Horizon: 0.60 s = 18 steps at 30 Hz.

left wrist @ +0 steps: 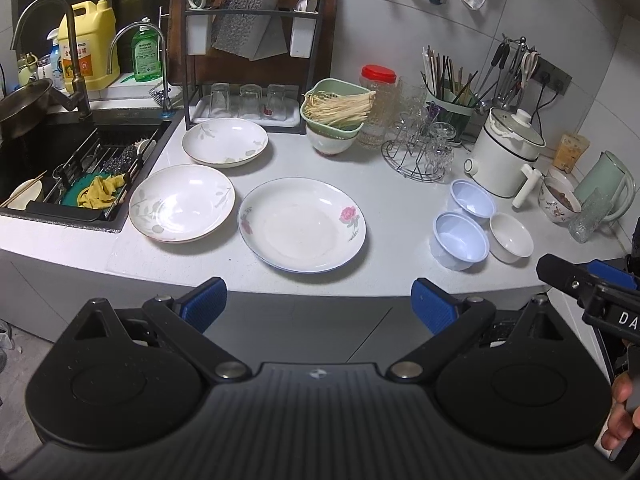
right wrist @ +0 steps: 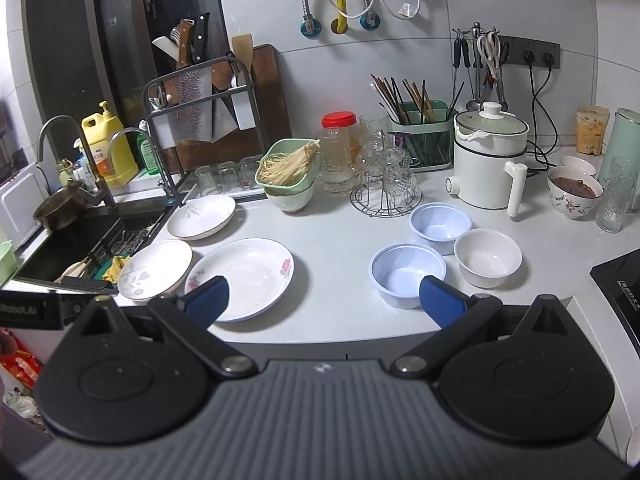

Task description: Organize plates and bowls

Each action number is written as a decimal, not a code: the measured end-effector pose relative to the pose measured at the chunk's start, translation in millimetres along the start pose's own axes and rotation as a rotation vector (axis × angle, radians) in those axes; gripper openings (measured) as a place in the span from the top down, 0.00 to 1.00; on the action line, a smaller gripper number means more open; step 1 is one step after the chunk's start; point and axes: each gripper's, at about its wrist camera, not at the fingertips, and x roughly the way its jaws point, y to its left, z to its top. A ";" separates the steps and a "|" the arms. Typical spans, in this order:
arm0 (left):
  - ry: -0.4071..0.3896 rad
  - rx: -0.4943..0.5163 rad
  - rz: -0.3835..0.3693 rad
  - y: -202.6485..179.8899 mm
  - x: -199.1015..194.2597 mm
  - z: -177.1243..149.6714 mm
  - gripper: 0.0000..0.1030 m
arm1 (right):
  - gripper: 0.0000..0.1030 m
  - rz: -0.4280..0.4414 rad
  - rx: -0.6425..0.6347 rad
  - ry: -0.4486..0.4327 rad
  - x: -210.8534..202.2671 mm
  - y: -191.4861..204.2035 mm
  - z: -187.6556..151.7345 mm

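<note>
Both claws, left claw point(left wrist: 318, 304) and right claw point(right wrist: 324, 300), gape empty at the counter point(left wrist: 400, 208) edge, rose plate point(left wrist: 302, 224) ahead of the left, blue bowl point(right wrist: 406, 274) touching-close before the right.

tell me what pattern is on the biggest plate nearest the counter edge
White plate with pink rose prints and a thin blue rim line; clearest in the left wrist view.
</note>
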 end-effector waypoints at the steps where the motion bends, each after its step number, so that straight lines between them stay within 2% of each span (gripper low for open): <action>1: -0.003 0.000 0.000 0.1 -1.0 -0.4 0.03 | 0.00 -0.001 -0.002 -0.003 -1.4 0.7 -0.3; 18: 0.000 0.020 -0.009 -4.8 -2.5 -2.0 0.03 | 0.00 -0.004 0.006 -0.005 -6.8 1.6 -5.4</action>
